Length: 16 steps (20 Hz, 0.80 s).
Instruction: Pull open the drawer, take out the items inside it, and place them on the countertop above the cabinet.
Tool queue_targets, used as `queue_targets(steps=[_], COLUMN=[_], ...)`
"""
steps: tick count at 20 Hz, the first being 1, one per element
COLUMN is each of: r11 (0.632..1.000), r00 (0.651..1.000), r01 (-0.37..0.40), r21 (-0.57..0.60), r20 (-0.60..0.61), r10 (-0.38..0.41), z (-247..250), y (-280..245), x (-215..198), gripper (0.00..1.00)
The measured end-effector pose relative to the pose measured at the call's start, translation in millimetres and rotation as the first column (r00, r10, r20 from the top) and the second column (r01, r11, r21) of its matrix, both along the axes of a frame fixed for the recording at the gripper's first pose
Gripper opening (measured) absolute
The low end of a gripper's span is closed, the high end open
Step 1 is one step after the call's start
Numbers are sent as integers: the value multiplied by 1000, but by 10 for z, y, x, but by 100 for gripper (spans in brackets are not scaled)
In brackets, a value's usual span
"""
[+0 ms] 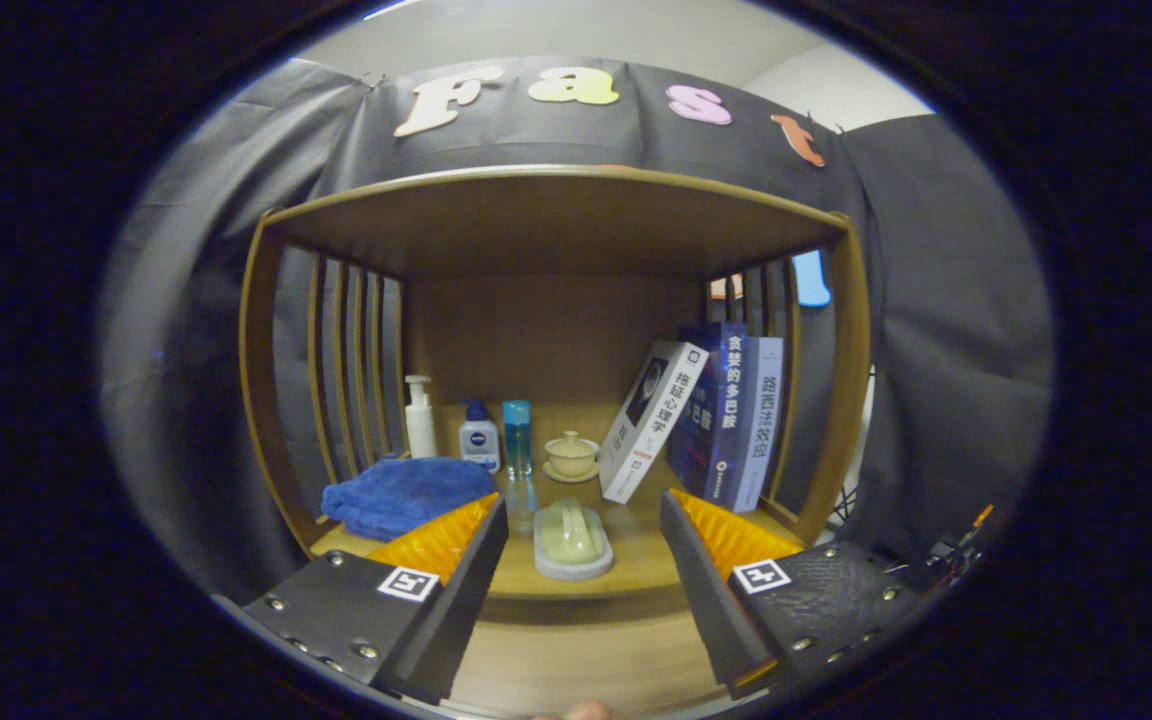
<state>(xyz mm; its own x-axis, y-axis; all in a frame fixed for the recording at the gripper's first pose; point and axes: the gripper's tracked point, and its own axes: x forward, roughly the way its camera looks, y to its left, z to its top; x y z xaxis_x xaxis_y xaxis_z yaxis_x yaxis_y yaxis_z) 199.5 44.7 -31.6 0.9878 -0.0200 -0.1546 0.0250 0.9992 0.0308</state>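
My hand-held gripper (pixel 584 560) stands wide and empty before the wooden table (pixel 636 565); pale-green lidded soap dish (pixel 573 540) lies between fingers. Drawer unseen; judged next: descend to locate its handle.

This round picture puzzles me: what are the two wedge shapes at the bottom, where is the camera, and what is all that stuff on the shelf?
The camera rides on a hand-held claw that a person carries; no robot arm is involved. The two wedges are its fingers, seen from behind. They stand apart and hold nothing. Between and just beyond them, on the wooden shelf, lies a pale soap dish. Further back sit a folded blue towel, a white pump bottle, a small white bottle with a blue cap, a slim blue bottle and a lidded pale cup on a saucer. Several books lean on the far side. The fisheye lens bends everything round.
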Motion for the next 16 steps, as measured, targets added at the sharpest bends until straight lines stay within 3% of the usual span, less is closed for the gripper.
queue_targets(steps=[4, 7, 16], r11=[999, 999, 995], r00=[999, 1000, 995], r01=[30, 11, -13], r21=[14, 49, 95], r20=[13, 29, -97], r10=[-30, -12, 22], z=[-204, -393, -1295], y=[54, 193, 379], x=[-455, -723, -1293], gripper=[92, 91, 92])
